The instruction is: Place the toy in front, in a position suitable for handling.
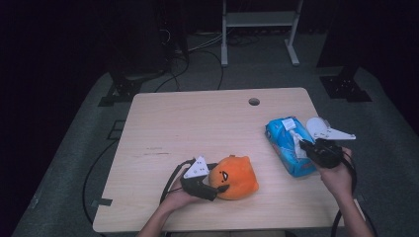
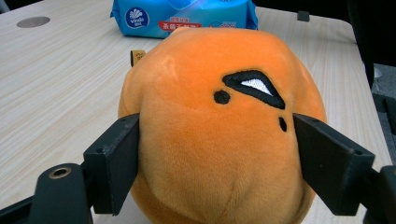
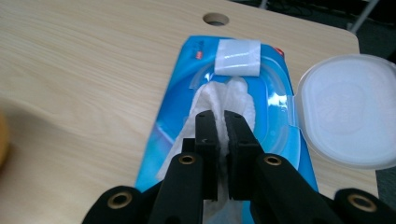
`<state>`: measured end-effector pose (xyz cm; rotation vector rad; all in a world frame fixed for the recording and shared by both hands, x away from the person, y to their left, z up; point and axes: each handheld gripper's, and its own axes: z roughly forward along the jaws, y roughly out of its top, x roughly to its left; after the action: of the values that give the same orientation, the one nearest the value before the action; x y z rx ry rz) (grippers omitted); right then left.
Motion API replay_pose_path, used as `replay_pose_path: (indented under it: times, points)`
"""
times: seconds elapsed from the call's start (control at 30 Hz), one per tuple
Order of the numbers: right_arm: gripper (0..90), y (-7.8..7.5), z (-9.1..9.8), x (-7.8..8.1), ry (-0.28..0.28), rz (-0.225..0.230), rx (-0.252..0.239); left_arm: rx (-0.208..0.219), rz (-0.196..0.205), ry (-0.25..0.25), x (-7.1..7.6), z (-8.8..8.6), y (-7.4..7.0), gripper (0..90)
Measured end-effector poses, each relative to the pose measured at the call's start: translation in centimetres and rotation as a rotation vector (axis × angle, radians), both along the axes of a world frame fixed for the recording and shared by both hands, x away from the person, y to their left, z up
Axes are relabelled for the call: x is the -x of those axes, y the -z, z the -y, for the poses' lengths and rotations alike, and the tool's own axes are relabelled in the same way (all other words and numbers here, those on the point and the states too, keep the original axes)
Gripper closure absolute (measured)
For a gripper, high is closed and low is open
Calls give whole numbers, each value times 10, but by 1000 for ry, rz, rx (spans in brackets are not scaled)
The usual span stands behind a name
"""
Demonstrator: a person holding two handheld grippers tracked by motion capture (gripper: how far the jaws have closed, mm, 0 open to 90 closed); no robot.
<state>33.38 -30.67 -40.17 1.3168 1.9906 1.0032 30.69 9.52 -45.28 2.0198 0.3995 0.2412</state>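
The underside of the orange plush toy (image 2: 219, 130) is cut off at the lower edge of the left gripper view, and part of the wet-wipes pack (image 2: 184, 16) is hidden behind it; a small tag beside the plush is too blurred to be read. In the right gripper view the lower end of the pack is covered by the jaws. The plush is rounded and soft-piled, with embroidered black and white features, and is set near the front of the pale wood-grain surface (image 1: 197, 123). The pack (image 1: 289, 145), of glossy blue film, lies toward the right edge, its round translucent plastic lid (image 3: 348, 109) flipped open and a white sticker flap (image 3: 238, 56) peeled back. "Vinda" is legible in a round logo on the pack; the red label's characters cannot be made out. The left gripper (image 1: 217, 185) is set around the plush, both pads lying against its sides. The right gripper (image 3: 223, 122) is clenched on a crumpled white wipe (image 3: 229, 95) drawn from the pack's opening
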Motion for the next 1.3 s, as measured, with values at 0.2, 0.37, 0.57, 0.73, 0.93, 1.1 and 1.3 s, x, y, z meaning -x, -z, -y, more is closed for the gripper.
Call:
replay_pose_path:
  times: [0.2,0.37,0.57,0.73,0.93,1.1,1.3]
  points:
    - [843,-27,0,32,-82,33,-34,3,1,-3,0,0,1,193]
    - [843,-48,-11,62,-181,60,-67,2,5,-6,1,0,1,191]
    - [842,-56,-47,98,-364,33,-72,-1,10,-6,1,0,1,188]
    - [840,-50,-85,114,-517,-50,-72,0,13,-4,0,0,2,185]
    - [837,-38,-110,104,-650,-160,-87,0,13,-2,0,0,2,183]
    - [830,-27,-118,81,-678,-200,-96,5,12,-3,1,1,2,182]
    - [782,-9,-118,57,-609,-136,-54,7,10,1,0,1,2,180]
